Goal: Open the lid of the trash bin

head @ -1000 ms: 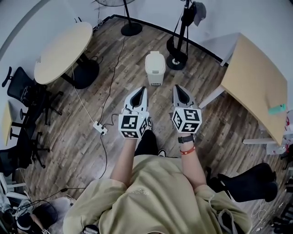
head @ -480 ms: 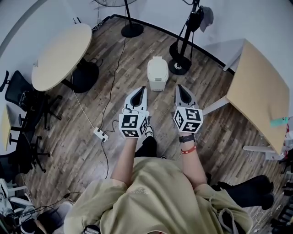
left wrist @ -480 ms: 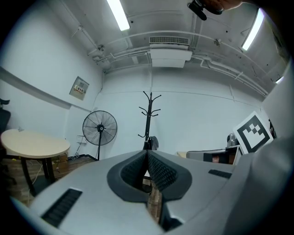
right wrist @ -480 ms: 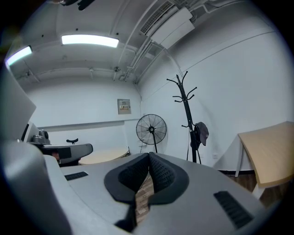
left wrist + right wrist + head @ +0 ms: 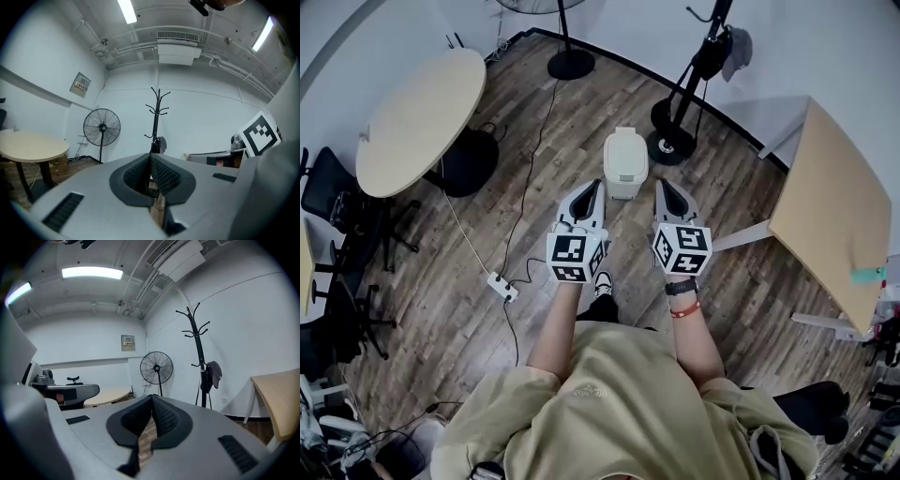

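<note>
Trash bin: a small white trash bin [image 5: 625,167] stood on the wood floor [image 5: 487,225], just beyond the two grippers and between them, with its lid [image 5: 626,142] down.
Left gripper: the left gripper [image 5: 592,186] was held above the floor with its tip beside the bin's near left corner, not touching it. Its ribbed pads [image 5: 165,176] met at the tips and nothing was between them.
Right gripper: the right gripper [image 5: 663,185] was level with the left one, at the bin's near right side. Its jaws were closed together and empty.
Coat stand: the coat stand [image 5: 689,94] had its round base just right of the bin and a little farther off. A cap [image 5: 739,44] hung on it.
Pedestal fan: the pedestal fan [image 5: 570,63] stood far off, by the wall.
Tables: a round table [image 5: 417,117] was far left and a rectangular table [image 5: 834,211] was at the right.
Power strip: a power strip [image 5: 502,286] lay on the floor, left of the left gripper.
</note>
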The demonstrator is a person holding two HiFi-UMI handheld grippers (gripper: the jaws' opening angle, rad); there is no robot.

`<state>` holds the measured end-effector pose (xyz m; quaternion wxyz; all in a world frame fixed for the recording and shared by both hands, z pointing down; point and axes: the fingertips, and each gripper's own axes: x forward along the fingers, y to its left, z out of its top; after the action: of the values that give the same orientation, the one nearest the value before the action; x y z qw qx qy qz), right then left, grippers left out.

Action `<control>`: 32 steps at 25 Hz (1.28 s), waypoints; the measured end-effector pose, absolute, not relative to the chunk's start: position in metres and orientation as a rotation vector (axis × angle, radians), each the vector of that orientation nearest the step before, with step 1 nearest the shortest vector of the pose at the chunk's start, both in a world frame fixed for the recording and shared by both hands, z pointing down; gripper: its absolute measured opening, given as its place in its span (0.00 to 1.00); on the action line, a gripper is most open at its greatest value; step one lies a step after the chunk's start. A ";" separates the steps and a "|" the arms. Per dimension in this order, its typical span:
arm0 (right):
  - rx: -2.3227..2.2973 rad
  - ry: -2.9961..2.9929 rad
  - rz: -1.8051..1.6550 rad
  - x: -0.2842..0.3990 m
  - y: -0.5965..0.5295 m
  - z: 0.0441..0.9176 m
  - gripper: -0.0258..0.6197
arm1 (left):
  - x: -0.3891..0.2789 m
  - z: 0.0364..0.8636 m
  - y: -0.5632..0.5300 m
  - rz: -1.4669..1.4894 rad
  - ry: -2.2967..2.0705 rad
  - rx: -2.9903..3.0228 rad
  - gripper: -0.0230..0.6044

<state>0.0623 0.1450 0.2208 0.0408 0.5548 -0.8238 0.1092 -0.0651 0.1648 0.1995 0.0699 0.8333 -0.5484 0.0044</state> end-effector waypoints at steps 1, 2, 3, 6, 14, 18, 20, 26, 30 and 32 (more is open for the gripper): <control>1.701 -2.521 0.341 0.059 0.135 0.223 0.06 | -0.066 0.201 0.155 0.016 -1.643 2.512 0.07; 1.702 -2.519 0.350 0.056 0.126 0.225 0.06 | -0.067 0.203 0.145 0.021 -1.635 2.516 0.07; 1.704 -2.516 0.361 0.053 0.117 0.228 0.06 | -0.068 0.205 0.135 0.025 -1.628 2.519 0.07; 1.706 -2.506 0.414 0.040 0.087 0.240 0.06 | -0.077 0.215 0.101 0.038 -1.609 2.524 0.07; 1.732 -2.475 0.465 0.018 0.031 0.257 0.06 | -0.101 0.233 0.036 0.047 -1.577 2.507 0.07; 1.735 -2.441 0.494 0.017 0.022 0.269 0.06 | -0.105 0.242 0.022 0.061 -1.546 2.496 0.07; 1.739 -2.429 0.494 0.015 0.017 0.272 0.06 | -0.107 0.246 0.016 0.080 -1.538 2.487 0.07; 1.728 -2.399 0.500 0.018 0.000 0.290 0.06 | -0.101 0.275 -0.002 0.137 -1.501 2.477 0.07; 1.704 -2.383 0.527 0.024 -0.018 0.310 0.06 | -0.088 0.297 -0.021 0.176 -1.472 2.473 0.07; 1.691 -2.379 0.547 0.024 -0.028 0.320 0.06 | -0.082 0.307 -0.031 0.193 -1.454 2.468 0.07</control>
<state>0.0243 -0.0277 0.3197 0.0859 0.5675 -0.7980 0.1836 -0.0824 -0.0307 0.3070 0.1348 0.8518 -0.5019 0.0667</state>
